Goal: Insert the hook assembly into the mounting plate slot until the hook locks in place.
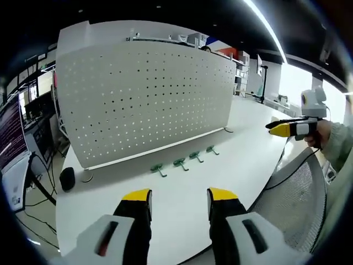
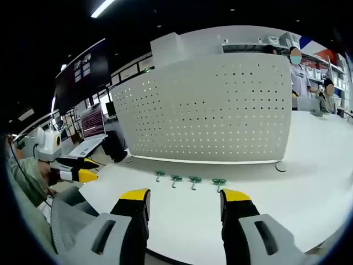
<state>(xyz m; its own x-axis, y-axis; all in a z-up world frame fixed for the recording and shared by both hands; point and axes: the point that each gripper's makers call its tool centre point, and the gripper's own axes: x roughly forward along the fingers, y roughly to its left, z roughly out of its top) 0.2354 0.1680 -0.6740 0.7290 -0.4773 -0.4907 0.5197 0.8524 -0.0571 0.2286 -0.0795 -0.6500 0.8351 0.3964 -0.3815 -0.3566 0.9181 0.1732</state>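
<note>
Now both grippers hang above the near edge of the white table (image 1: 242,143), and each has its jaws spread apart with nothing between them: the left gripper (image 1: 179,199) and the right gripper (image 2: 185,200). Four green hooks (image 1: 182,162) lie in a row on the table, just in front of the white perforated mounting plate (image 1: 143,99), which stands upright, and they do not touch it. In the right gripper view the same hooks (image 2: 190,179) lie between the jaws and the plate (image 2: 215,110). A small black round object (image 1: 67,178) sits near the plate's left end.
</note>
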